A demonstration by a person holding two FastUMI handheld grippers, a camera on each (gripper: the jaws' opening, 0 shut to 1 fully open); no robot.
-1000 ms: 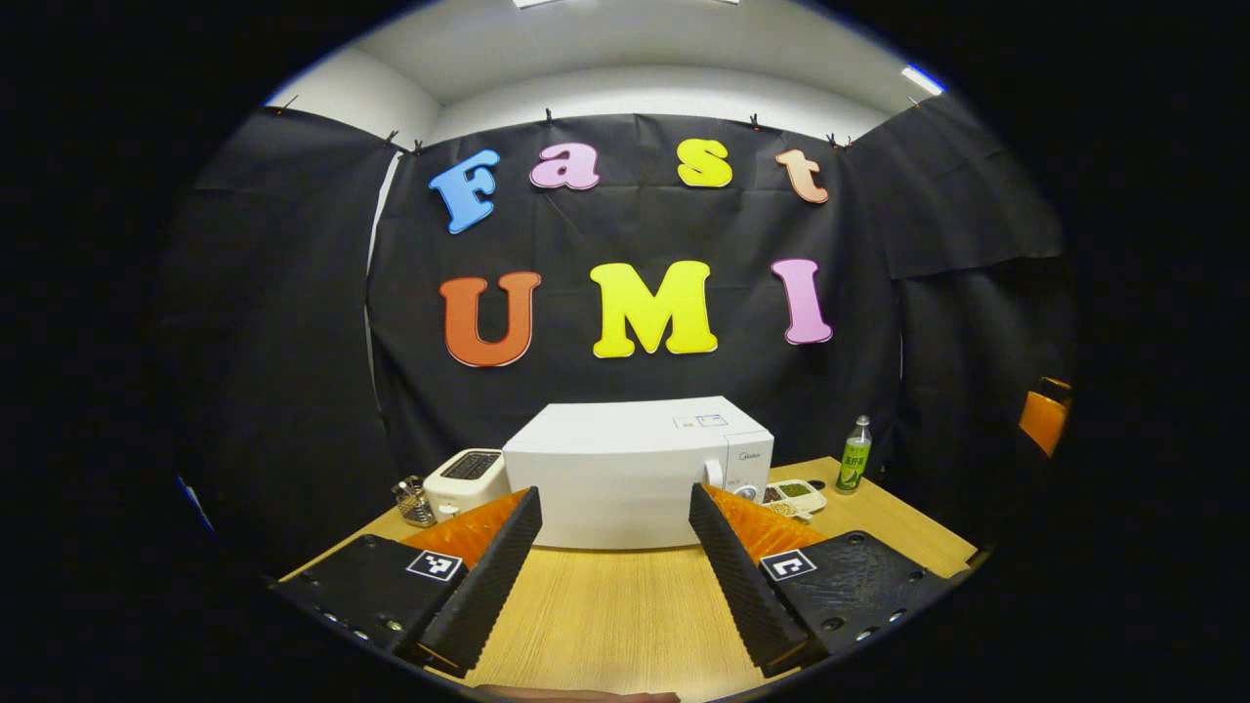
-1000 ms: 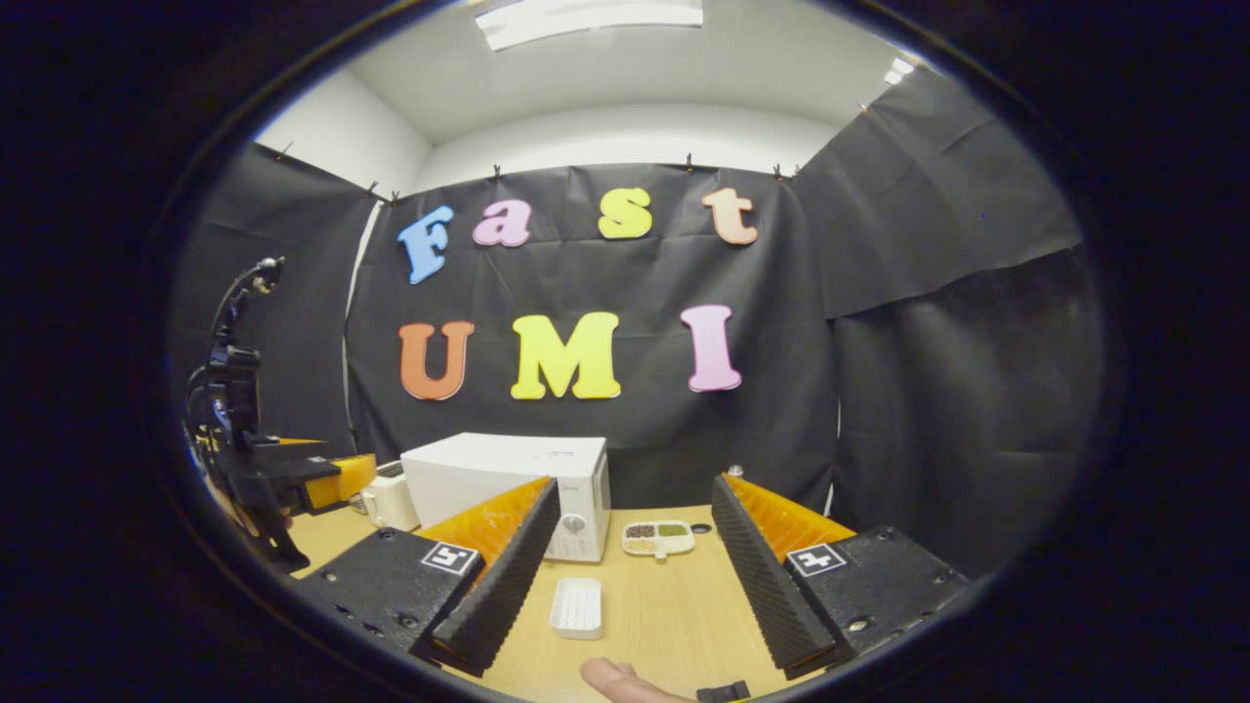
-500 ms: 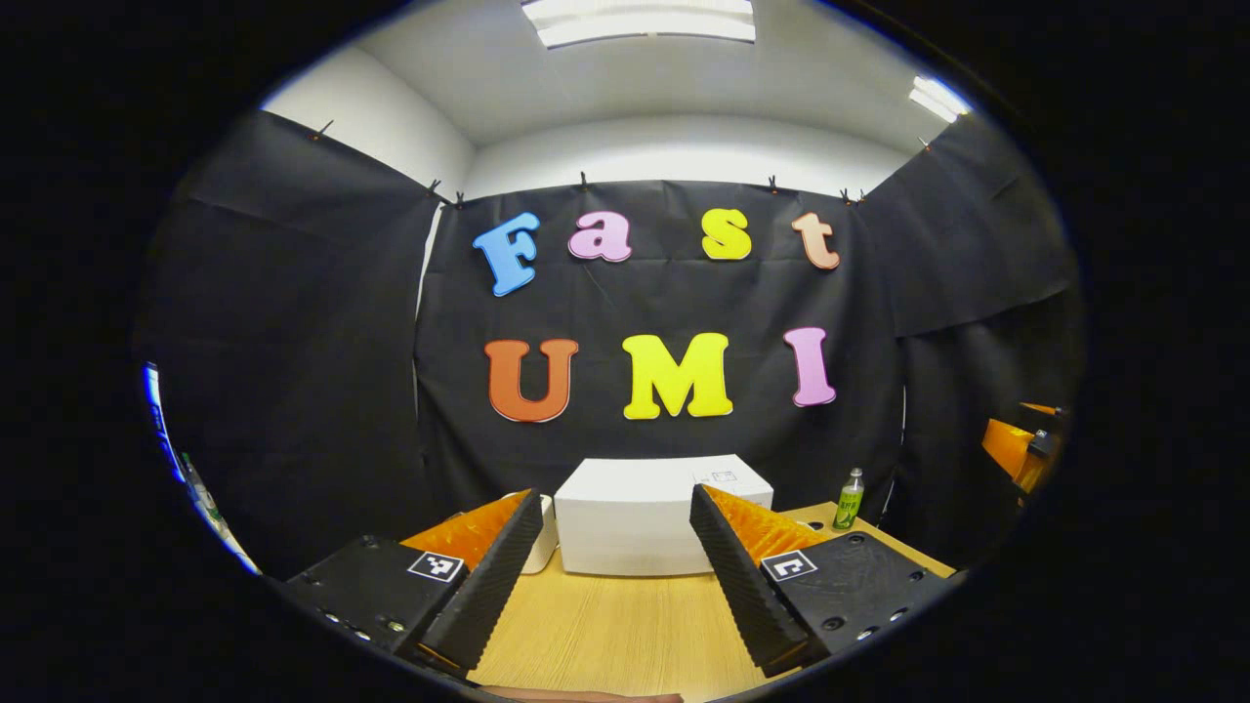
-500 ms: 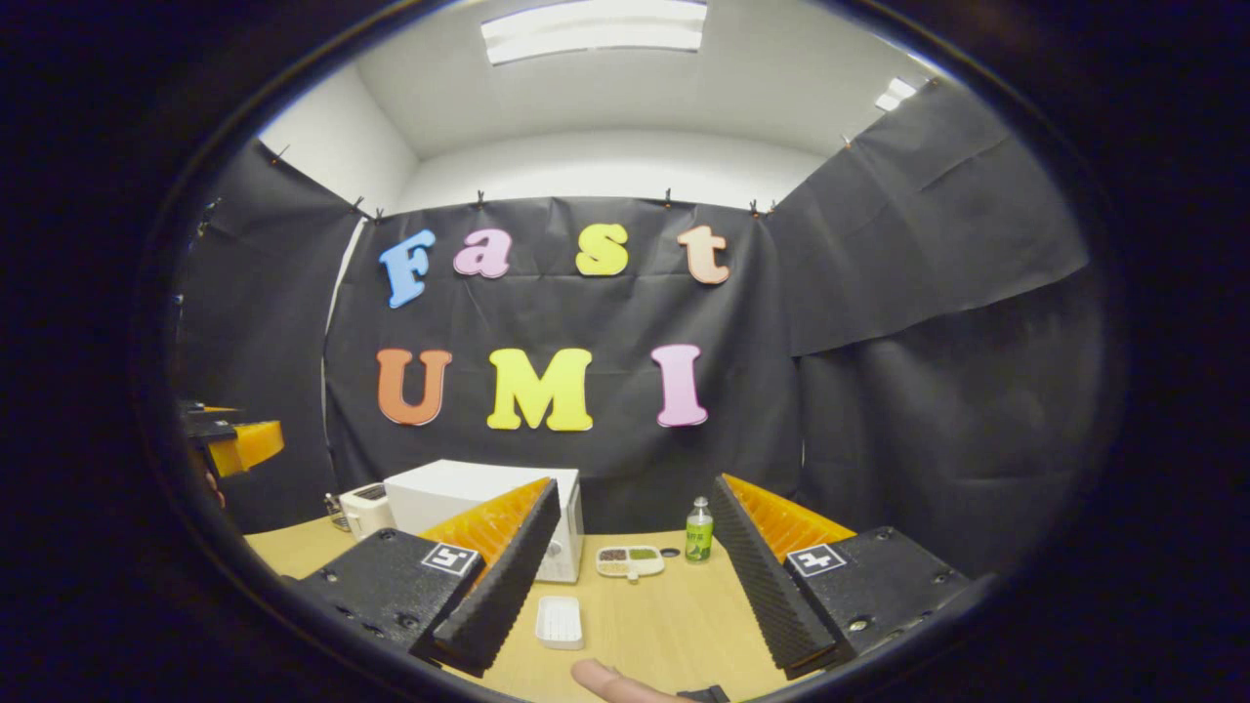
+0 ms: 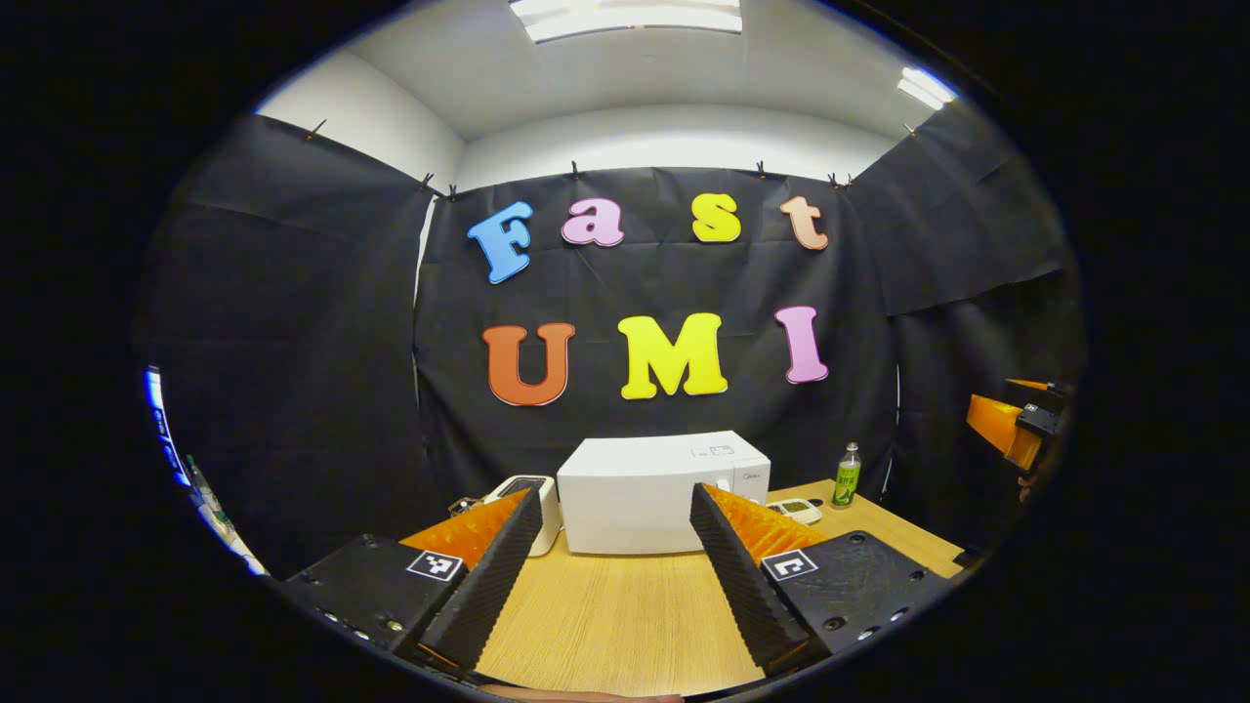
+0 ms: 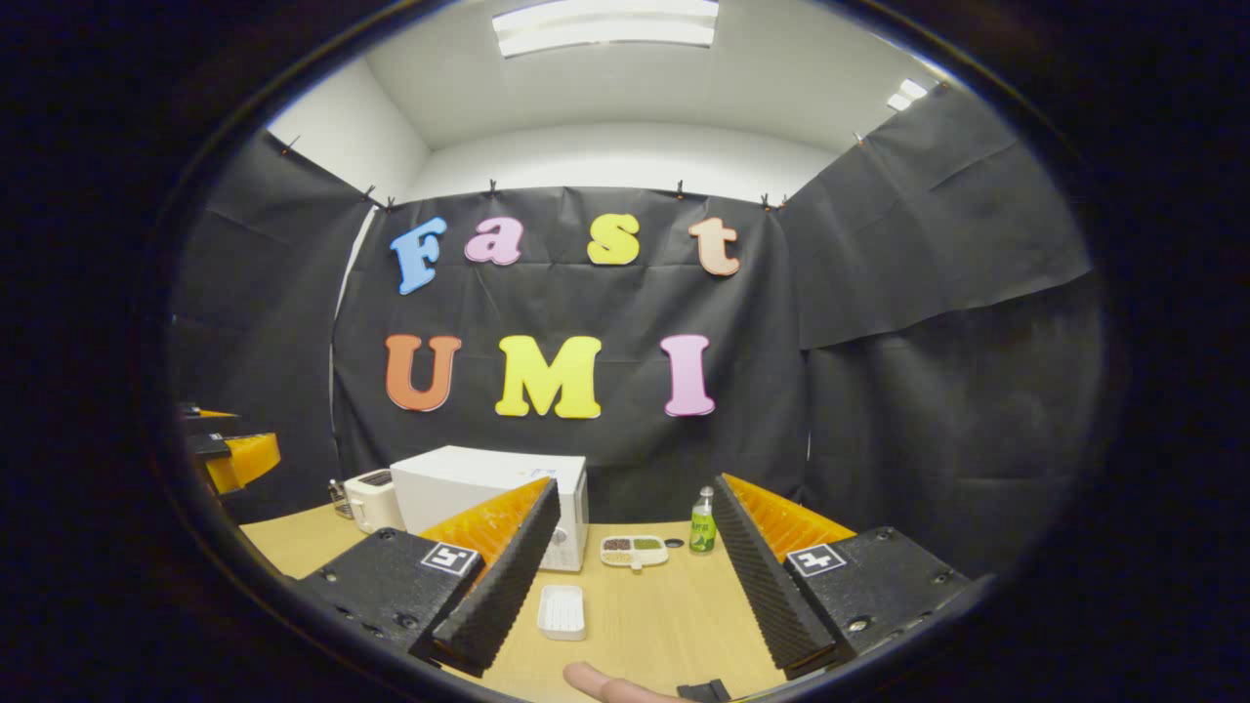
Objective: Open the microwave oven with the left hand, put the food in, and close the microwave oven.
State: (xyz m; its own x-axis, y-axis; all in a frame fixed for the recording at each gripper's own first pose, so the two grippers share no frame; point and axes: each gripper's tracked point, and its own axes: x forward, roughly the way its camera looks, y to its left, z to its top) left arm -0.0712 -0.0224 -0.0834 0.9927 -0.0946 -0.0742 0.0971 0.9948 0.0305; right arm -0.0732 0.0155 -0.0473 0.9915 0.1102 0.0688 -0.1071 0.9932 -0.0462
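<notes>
The white microwave stands shut at the back of the wooden table, straight ahead of my left gripper, which is open, empty and well short of it. In the right gripper view the microwave sits left of centre. To its right lies a divided dish of food, and nearer me a small white tray. My right gripper hangs open and empty above the table. Each gripper also shows at the edge of the other's view: the right gripper, the left gripper.
A white toaster stands left of the microwave, with a small rack beside it. A green bottle stands by the dish near the back wall. A fingertip shows at the bottom edge. Black cloth walls close in the table.
Both grippers have drawn back from the table's back, so the microwave looks smaller and farther. The left gripper has slid toward the left edge of the right gripper view. Both stay open.
</notes>
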